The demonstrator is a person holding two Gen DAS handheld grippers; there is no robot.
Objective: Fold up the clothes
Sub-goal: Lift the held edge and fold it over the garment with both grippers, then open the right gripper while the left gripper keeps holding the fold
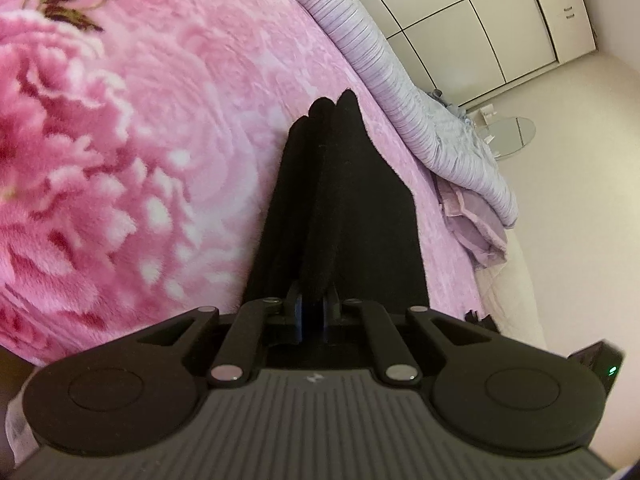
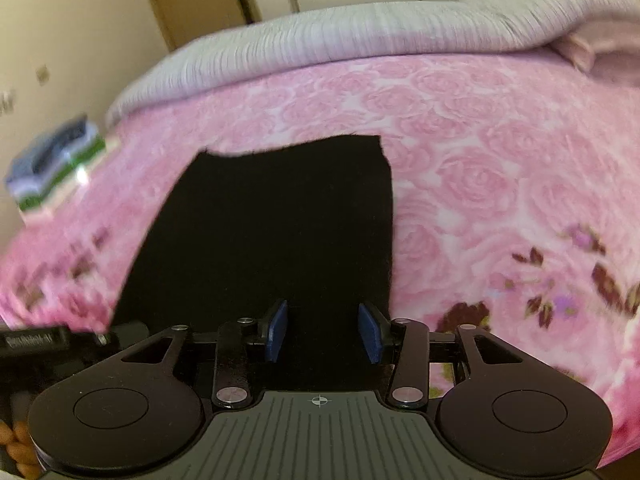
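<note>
The black garment [image 2: 272, 224] lies on the bed, spread over the pink rose-patterned blanket [image 2: 480, 168], its far edge roughly straight with a squared corner on one side. In the left wrist view the same cloth rises in bunched vertical pleats [image 1: 332, 200] from the tool. The left tool [image 1: 314, 308] is closed on a gathered edge of the garment, with several layers pinched between its pads. The right tool [image 2: 323, 332] stands open above the near part of the cloth, its blue pads [image 2: 277, 330] apart and holding nothing.

Judgement: a fold is in progress, with only one side of the cloth secured. To do this step well, the right tool should take the matching near corner, catching every layer, before the edge is carried over. Both grips should then travel together so the near edge lands square on the far one. The plush blanket may drag the cloth.

A striped grey quilt [image 2: 320, 36] lies along the far side of the bed; a folded stack [image 2: 56, 164] sits near the blanket's edge, blurred.
</note>
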